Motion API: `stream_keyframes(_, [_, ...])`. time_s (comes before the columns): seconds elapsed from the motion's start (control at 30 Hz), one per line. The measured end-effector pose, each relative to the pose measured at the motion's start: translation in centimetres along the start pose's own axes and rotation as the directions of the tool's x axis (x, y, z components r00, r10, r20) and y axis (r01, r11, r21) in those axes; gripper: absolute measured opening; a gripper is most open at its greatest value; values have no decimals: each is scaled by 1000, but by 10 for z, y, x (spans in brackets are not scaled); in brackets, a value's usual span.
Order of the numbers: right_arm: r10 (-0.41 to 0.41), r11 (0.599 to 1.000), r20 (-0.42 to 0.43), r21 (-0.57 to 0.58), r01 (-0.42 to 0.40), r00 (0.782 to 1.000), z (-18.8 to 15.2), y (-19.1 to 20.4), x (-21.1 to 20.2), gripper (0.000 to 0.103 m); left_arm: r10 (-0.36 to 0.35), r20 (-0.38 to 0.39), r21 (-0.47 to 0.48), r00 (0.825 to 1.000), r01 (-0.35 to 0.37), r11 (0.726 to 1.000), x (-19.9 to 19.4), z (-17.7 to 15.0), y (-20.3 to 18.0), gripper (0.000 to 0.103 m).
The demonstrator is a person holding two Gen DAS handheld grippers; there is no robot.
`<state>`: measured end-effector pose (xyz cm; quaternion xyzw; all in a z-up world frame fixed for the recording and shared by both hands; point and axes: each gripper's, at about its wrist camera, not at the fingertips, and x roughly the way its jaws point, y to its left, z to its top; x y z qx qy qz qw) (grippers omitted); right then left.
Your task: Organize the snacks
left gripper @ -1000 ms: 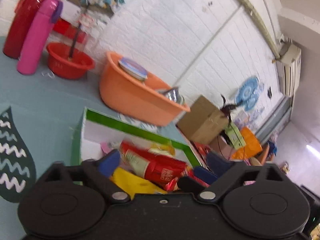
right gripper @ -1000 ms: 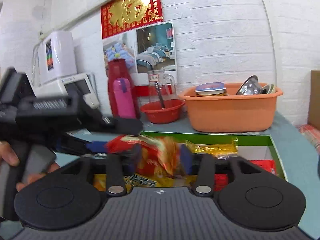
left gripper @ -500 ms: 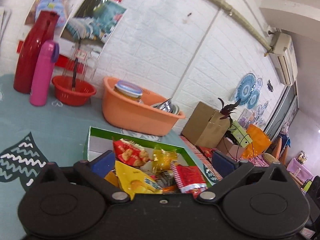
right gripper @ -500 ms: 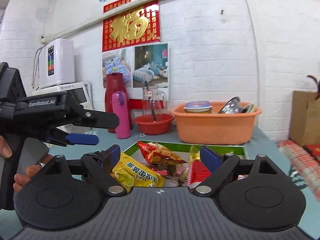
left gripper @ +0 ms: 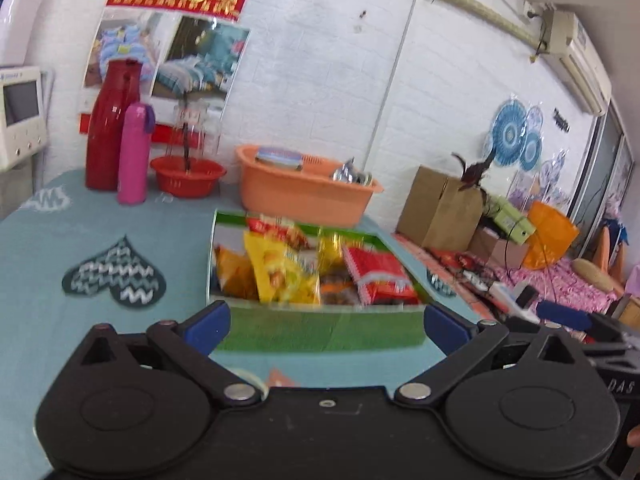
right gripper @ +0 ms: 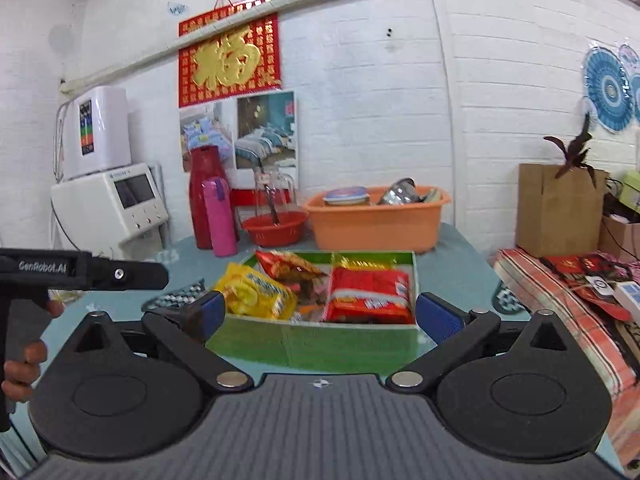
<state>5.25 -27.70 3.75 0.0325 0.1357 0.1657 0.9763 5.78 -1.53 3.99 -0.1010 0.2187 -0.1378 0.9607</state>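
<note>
Both sets of tongs spread wide and pinching nothing: left tongs (left gripper: 326, 326) and right tongs (right gripper: 320, 316), each hovering level just short of the near wall of the green box (right gripper: 320, 344), blue pads apart on either side of it. Left-hand tool also visible from the right wrist camera at 9 o'clock, gripped by a hand (right gripper: 24, 360) with only a few fingers showing, rest cut off by the edge.

Box sitting on the teal worktop (left gripper: 100, 240), dead ahead at 12 o'clock. Inside, counting what's readable: one yellow packet (right gripper: 256, 292) at the left, one red packet (right gripper: 370, 294) at the right, one red-orange bag (right gripper: 288, 266) behind them, one gold wrapper (right gripper: 360, 258) against the far wall. Smaller stuff wedged in the middle, too jumbled to count. Left view fairly blurred, so nothing more from there.

Further back on the worktop: one orange tub (right gripper: 376, 222) at 12 o'clock with dishes inside, partly hidden by its rim. One red bowl (right gripper: 274, 230) at about 11. One pink flask (right gripper: 219, 216), one tall red flask (right gripper: 204, 196) just behind it. One white appliance (right gripper: 110, 204) at 10 o'clock. One cardboard box (right gripper: 558, 208) off at 2 o'clock, past the worktop edge.
</note>
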Motion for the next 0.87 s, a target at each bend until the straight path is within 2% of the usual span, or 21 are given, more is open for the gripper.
stream_keyframes(0.2, [-72, 997, -69, -24, 70, 995, -28, -2, 6, 103, 89, -80, 0, 993, -89, 996, 12, -35, -2, 103])
stream_keyframes(0.4, [-108, 994, -130, -12, 107, 986, -50, -5, 17, 103, 140, -95, 24, 986, -138, 990, 16, -45, -3, 103])
stream_keyframes(0.6, [-104, 995, -138, -8, 103, 985, -53, -4, 17, 103, 168, -96, 39, 981, -165, 985, 18, -48, -4, 103])
stream_keyframes(0.87, [-103, 995, -142, -1, 104, 984, -54, -4, 18, 103, 168, -72, 43, 983, -165, 985, 13, -48, -5, 103])
